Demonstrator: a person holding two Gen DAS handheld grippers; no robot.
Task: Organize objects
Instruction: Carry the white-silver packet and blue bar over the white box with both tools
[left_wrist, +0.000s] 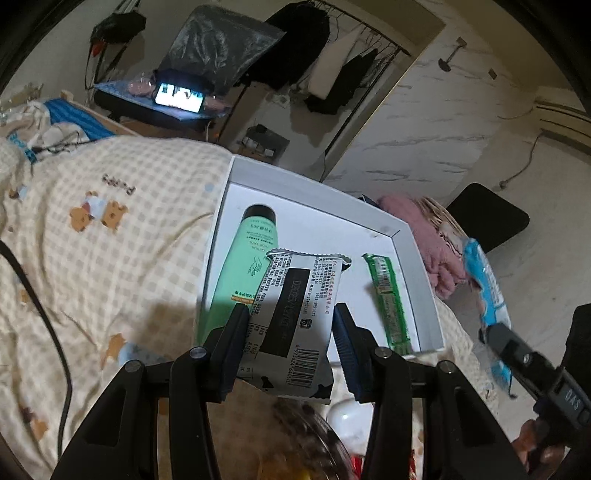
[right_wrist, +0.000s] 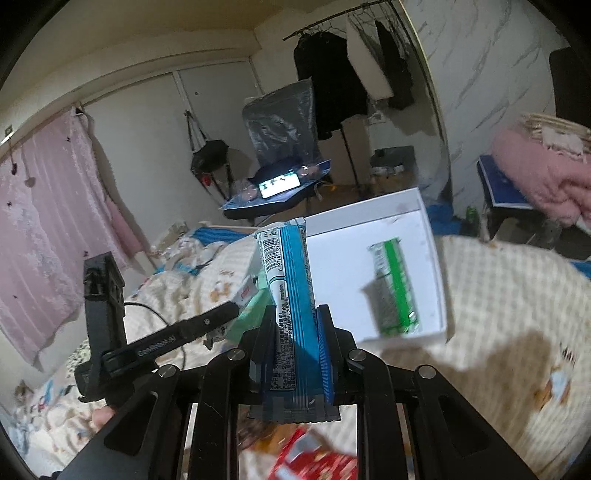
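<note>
The sorting is sitting partway done, judging by what already lies in the white box (left_wrist: 413, 254) on the bed (left_wrist: 103, 258). A green tube (left_wrist: 243, 266) is lying along the box's wall at about 9 o'clock from its centre, and a green snack bar (left_wrist: 388, 299) is resting near the wall at 3 o'clock, with bare floor between them.

Two more items are travelling in. The left gripper (left_wrist: 291, 325) is pinching a white wrapped packet (left_wrist: 295, 314) between its pads, holding it over the near edge of the box, at 6 o'clock of the box. The right gripper (right_wrist: 295, 325) is clamping a blue wrapped packet (right_wrist: 291, 295) upright, short of the box and at roughly 7 o'clock from the green snack bar in its own view; from the left camera it is hovering outside the box's 3 o'clock wall.

What is left: both packets need setting down inside, likely into the free middle. Below the grippers a red package (right_wrist: 314, 458) and some blurred items are showing, possibly more things waiting their turn, though the view there is too smeared to be sure.
</note>
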